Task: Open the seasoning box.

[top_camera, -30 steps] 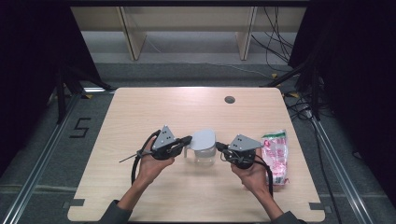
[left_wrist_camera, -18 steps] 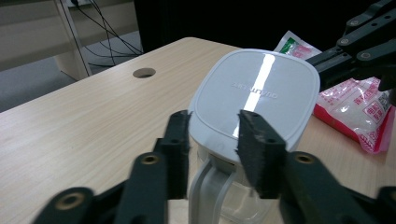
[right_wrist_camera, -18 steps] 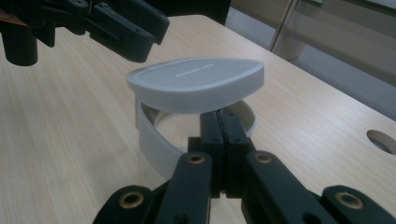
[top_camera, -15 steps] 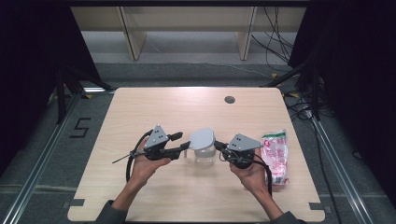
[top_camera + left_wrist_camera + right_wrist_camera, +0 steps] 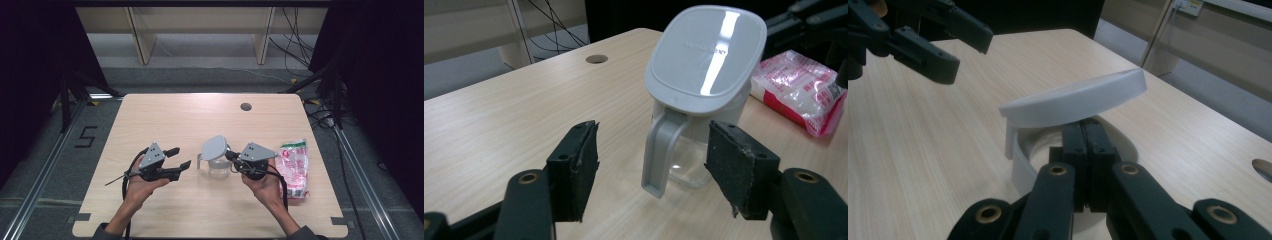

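Observation:
A clear jug (image 5: 216, 165) with a grey handle (image 5: 661, 150) stands mid-table, its grey lid (image 5: 214, 147) tipped up at one side. My left gripper (image 5: 177, 157) hovers a short way left of it, open and holding nothing. Its jaws have just been opening, and the handle stands beyond its pads (image 5: 736, 170). My right gripper (image 5: 231, 156) is shut. Its tips (image 5: 1087, 130) lie at the jug's rim under the raised lid (image 5: 1073, 100). I cannot tell whether they pinch the thin wall. The left gripper (image 5: 965, 52) shows far off in the right gripper view.
A pink and white packet (image 5: 295, 167) lies flat near the table's right edge, just behind my right hand. A round cable hole (image 5: 245, 106) sits at the back of the table. Bare wood lies left of and in front of the jug.
My left gripper has drawn back to the left, away from the jug, and its jaws have opened. The right gripper and the jug have stayed put.

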A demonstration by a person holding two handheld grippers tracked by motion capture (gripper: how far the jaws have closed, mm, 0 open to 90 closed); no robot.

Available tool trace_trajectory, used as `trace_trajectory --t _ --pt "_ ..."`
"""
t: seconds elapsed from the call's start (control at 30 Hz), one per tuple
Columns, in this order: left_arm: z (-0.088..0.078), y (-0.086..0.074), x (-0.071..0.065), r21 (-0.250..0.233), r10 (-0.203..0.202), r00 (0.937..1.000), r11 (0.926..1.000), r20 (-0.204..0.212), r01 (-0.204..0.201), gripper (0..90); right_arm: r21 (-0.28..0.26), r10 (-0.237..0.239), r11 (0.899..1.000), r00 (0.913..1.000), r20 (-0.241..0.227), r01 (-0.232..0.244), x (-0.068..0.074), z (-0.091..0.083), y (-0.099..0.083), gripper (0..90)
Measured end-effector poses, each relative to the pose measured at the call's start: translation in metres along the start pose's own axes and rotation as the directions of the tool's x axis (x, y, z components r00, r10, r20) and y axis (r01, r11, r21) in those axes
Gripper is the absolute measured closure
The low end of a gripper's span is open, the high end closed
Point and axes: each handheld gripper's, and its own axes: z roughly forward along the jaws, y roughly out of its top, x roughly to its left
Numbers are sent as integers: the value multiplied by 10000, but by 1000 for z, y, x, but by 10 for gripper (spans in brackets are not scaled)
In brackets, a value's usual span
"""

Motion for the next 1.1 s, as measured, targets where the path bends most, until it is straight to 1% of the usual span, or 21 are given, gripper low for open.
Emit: trace_trajectory --t 0.03,0.13,0.17,0.23,0.33,0.37,0.43,0.47,0.53,0.67,0.73,0.77,0.8,0.83,0.87,0.9,0.93,0.97,1.07,1.1 --pt "-2 -1 -1 61 14 10000 10000 2 -14 348 -34 -111 9999 9999 -49 111 1 2 2 900" --pt "-4 -6 -1 200 69 10000 9998 14 -70 334 11 -96 10000 9999 -60 96 3 3 4 900" --pt "-6 -9 -1 299 -19 10000 9996 -43 20 333 -30 -164 9999 9998 -125 163 4 5 6 900" --pt "-7 -10 -1 371 -29 9999 9993 -102 33 332 -128 -151 9998 9998 -156 149 5 7 8 900" --pt "-8 -14 0 407 -111 9998 9991 -140 117 331 -119 -106 9999 9999 -116 104 7 8 9 900" --pt "-8 -14 0 437 -130 9998 9989 -170 137 331 -89 -26 10000 9999 -165 25 8 9 10 900" --pt "-9 -15 0 461 -135 9998 9988 -147 142 329 -211 -331 9992 9992 -203 327 9 11 13 900" --pt "-10 -15 -1 460 -187 9997 9988 -151 193 328 -192 -297 9994 9992 -277 292 10 11 14 900" --pt "-10 -16 -1 433 -173 9998 9989 -100 178 327 -240 -342 9991 9991 -259 336 11 12 15 900" --pt "-11 -17 -1 445 -204 9997 9988 -100 208 324 -185 -241 9996 9991 -337 235 15 15 18 900" --pt "-11 -17 -1 453 -214 9997 9987 -106 218 323 -260 -405 9989 9984 -397 395 18 18 20 900" --pt "-11 -18 0 427 -252 9996 9988 -126 257 322 -264 -282 9993 9987 -420 271 19 19 21 900" --pt "-11 -18 0 432 -197 9997 9989 -125 202 323 -282 -509 9984 9974 -504 495 19 20 22 900" --pt "-11 -18 0 432 -197 9997 9989 -125 202 324 -391 -705 9969 9965 -443 687 18 21 23 900" --pt "-12 -18 -1 559 -59 9997 9984 -230 72 322 -371 -483 9982 9976 -500 465 20 22 23 900" --pt "-11 -18 -1 546 -124 9997 9984 -228 136 322 -302 -451 9986 9973 -578 434 21 22 24 900" --pt "-11 -18 -1 546 -124 9997 9984 -228 136 322 -302 -451 9986 9973 -578 434 21 22 24 900" --pt "-11 -19 -2 555 -140 9997 9983 -218 152 321 -340 -557 9980 9969 -549 539 22 24 24 900" --pt "-11 -19 -2 540 -85 9998 9985 -203 96 321 -301 -461 9986 9972 -595 444 23 24 25 900" --pt "-11 -19 -2 530 -62 9997 9986 -233 75 321 -327 -584 9979 9966 -583 566 22 23 25 898"
